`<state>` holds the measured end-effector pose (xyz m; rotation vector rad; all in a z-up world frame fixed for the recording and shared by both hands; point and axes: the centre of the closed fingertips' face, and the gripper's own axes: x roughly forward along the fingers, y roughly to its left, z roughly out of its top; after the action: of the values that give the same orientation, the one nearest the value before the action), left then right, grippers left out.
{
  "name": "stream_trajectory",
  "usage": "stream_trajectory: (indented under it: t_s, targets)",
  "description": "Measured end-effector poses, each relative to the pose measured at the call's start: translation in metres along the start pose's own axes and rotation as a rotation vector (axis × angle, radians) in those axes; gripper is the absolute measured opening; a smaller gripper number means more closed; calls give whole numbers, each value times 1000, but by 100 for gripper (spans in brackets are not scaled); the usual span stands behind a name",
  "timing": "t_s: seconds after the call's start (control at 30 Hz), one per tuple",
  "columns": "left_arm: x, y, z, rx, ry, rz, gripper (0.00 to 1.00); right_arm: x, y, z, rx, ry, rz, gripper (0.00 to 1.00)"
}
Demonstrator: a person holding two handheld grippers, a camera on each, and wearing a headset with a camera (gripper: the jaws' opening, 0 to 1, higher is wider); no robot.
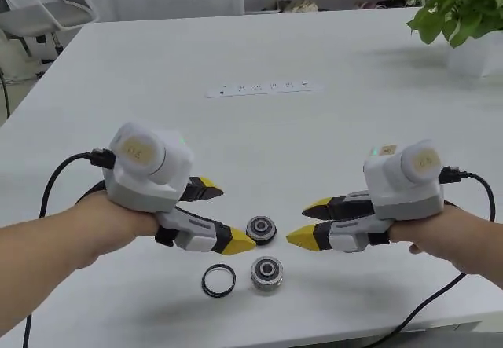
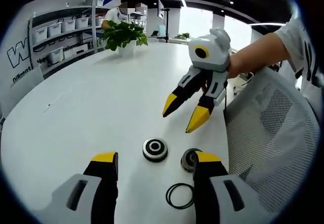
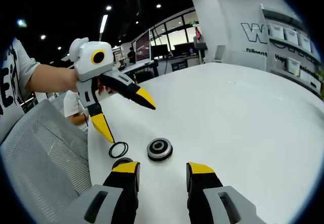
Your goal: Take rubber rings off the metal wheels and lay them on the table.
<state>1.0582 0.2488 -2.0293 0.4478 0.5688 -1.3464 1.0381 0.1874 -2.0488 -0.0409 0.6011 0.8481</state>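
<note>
Head view: we held the left gripper (image 1: 234,217) and right gripper (image 1: 299,224), jaws spread, flanking a wheel (image 1: 261,228); a ring (image 1: 218,280) lay on the surface (image 1: 314,128).

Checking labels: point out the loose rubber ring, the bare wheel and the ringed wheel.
loose rubber ring (image 1: 203,281), head view, left side of band.
bare wheel (image 1: 267,273), head view, hub.
ringed wheel (image 1: 261,228), head view, hub.

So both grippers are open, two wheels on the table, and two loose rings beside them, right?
Not two: the head view shows one loose ring beside the near wheel. The left gripper and right gripper are open; the far wheel sits on the table too.
</note>
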Motion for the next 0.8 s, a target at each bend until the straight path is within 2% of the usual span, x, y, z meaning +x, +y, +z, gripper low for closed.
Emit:
stream_trajectory:
  t_s: [0.23, 0.4, 0.8]
  targets:
    - [10, -2, -2, 6, 14, -17, 50, 1, 0, 0, -2, 3, 3, 34]
    - [17, 2, -5, 1, 24, -19, 46, 1, 0, -2, -1, 5, 4, 34]
    - [31, 0, -6, -3, 31, -42, 34, 4, -1, -5, 3, 12, 7, 34]
